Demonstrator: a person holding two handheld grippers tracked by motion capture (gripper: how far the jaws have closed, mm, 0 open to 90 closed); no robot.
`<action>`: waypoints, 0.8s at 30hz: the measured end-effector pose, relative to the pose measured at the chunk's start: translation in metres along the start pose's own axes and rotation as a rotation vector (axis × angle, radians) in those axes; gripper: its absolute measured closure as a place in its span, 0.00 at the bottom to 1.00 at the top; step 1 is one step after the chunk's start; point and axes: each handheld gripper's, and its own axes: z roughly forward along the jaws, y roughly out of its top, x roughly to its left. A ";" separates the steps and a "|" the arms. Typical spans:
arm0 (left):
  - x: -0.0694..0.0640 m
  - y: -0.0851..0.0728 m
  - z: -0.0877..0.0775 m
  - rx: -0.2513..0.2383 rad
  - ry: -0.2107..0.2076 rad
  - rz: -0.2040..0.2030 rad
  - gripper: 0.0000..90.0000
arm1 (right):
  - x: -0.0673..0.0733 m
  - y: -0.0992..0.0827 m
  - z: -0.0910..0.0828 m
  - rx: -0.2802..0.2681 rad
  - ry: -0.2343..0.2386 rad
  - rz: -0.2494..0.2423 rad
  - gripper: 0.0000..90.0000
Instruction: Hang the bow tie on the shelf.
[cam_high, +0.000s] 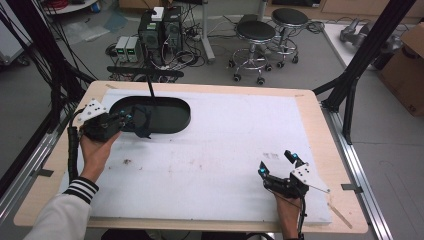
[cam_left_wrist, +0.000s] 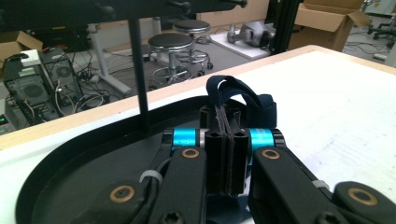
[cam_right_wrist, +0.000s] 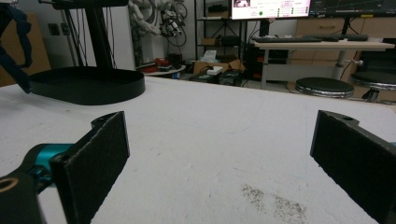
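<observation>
White padding covers the wooden table (cam_high: 327, 165), and a black oval tray (cam_high: 172, 120) with an upright rod is set at its far left. At the near rim of that tray the left gripper (cam_left_wrist: 227, 140) is clenched on a dark blue strap (cam_left_wrist: 233, 91), looped just above the tray's otherwise bare floor. Well apart from the tray, at the near right, the right gripper (cam_high: 277, 164) is held released with nothing between its jaws.

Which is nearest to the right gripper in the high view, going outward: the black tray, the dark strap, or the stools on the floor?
From the right gripper:
1. Dark strap, far left, hanging at the tray's near rim.
2. Black tray, upper left; too close to the strap to call.
3. Stools, beyond the table's far edge.
</observation>
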 end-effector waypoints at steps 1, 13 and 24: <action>0.001 0.000 0.000 -0.002 0.003 -0.005 0.99 | 0.000 0.000 0.000 0.000 0.000 0.000 0.04; 0.014 0.021 0.005 -0.028 0.041 0.001 0.99 | 0.000 0.000 0.000 0.000 0.001 0.000 0.04; 0.027 0.038 0.010 -0.048 0.081 -0.001 0.99 | 0.000 0.000 0.000 0.001 0.000 -0.001 0.04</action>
